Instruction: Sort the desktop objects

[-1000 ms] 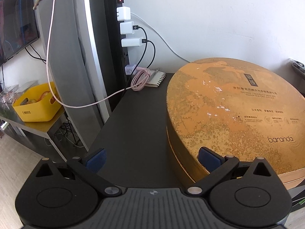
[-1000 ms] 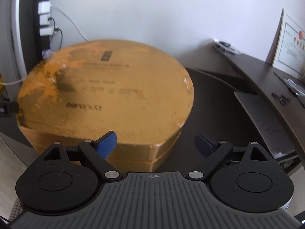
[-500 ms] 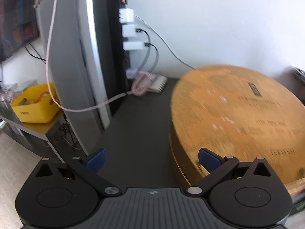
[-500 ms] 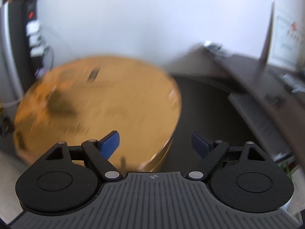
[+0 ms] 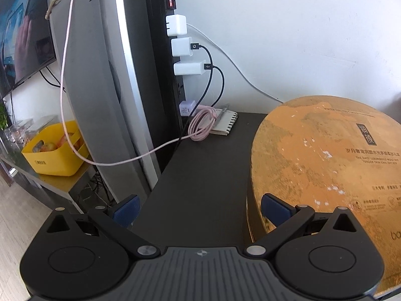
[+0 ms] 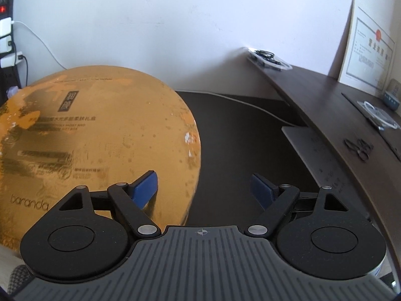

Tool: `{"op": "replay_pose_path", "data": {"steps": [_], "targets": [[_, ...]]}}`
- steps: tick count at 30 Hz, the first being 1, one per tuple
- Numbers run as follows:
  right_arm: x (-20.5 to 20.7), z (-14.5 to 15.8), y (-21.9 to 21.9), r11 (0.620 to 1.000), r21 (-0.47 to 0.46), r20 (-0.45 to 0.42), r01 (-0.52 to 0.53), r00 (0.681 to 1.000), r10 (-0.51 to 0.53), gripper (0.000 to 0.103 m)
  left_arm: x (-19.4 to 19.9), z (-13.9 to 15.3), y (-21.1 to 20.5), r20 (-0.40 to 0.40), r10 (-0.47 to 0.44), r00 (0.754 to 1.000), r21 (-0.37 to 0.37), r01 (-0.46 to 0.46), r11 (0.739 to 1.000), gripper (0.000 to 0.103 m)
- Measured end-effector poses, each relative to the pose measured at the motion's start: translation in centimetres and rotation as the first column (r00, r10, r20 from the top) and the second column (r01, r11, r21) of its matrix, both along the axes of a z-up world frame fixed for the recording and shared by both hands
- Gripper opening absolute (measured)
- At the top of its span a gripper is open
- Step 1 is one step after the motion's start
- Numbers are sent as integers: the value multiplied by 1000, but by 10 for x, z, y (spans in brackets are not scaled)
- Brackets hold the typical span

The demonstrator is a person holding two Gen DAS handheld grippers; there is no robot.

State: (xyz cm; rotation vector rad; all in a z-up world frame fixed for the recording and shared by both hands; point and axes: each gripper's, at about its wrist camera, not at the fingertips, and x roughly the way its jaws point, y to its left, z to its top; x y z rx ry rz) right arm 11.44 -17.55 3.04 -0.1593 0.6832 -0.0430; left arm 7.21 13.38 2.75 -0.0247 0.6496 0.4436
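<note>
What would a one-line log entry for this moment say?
left tongs: open, empty | right tongs: open, just narrowing, empty | round gold box: on desk, ungripped

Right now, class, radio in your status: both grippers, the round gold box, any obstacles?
Left gripper open, empty. Right gripper open, jaws just been closing, nothing between them. Round gold box on the dark desk, ungripped. Pink cable and notepad behind, clear.

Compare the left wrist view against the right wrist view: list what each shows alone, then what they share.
Left wrist only: the yellow bin, the coiled pink cable on the spiral notepad, and the open left gripper.
Right wrist only: the framed certificate, the curved brown desk, and the open right gripper.
Both: the round gold box, the white chargers, the white wall.
</note>
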Motion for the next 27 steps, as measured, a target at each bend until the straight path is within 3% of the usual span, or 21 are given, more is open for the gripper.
{"op": "replay_pose_path", "data": {"steps": [11,22,24,27], "targets": [[49,7,33,991,-107,-3,-82,997,82,90,28,3,5,-2,-3,1000,12,3,1000,103],[86,9,47,991,-111,-19,-81,997,79,95,50,-1,10,-18,7,1000,-1,-7,1000,103],[87,9,49,991,-113,-14,-74,997,73,95,52,-3,11,-26,10,1000,-11,-10,1000,103],[78,15,51,991,-110,-16,-71,997,70,85,45,2,9,-28,15,1000,-8,-15,1000,102]]}}
